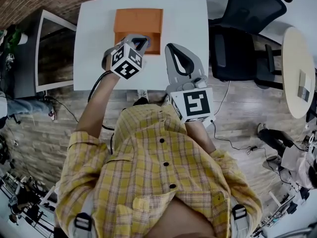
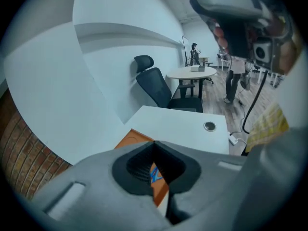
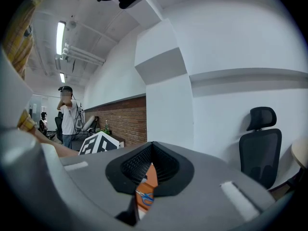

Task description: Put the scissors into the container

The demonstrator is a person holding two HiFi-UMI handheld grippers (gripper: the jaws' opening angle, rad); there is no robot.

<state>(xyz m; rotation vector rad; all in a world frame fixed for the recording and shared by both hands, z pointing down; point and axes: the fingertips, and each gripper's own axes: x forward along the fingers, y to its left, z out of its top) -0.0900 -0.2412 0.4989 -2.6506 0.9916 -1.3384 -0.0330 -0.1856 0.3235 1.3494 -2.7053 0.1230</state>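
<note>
Scissors point(image 3: 143, 196) with blue handles lie on the orange inside of the container point(image 1: 138, 21), seen only through the gap under the tong tips in both gripper views; the head view hides them behind the left gripper. Container sits at the far edge of the white worktop point(image 1: 94, 29), about mid-width.

Left gripper point(image 1: 140, 39): tongs pressed together, tips meeting, nothing pinched. It hangs over the near right part of the container, with its marker cube toward the worktop's near edge. Whether it touches the container cannot be told.

Right gripper point(image 1: 172, 47): tongs also pressed together, empty. It is over the near right part of the worktop, just beside the container's near right corner, apart from it.

Both are held by a person in a yellow plaid shirt point(image 1: 158, 172), forearms coming in over the near edge.

A cable hole point(image 2: 209, 126) shows near a corner of the worktop in the left gripper view. Black office chair point(image 1: 242, 29) stands off the right edge, round table point(image 1: 297, 73) beyond it. Brick wall point(image 3: 120, 117) and a standing person point(image 3: 67, 114) are in the background of the right gripper view.
</note>
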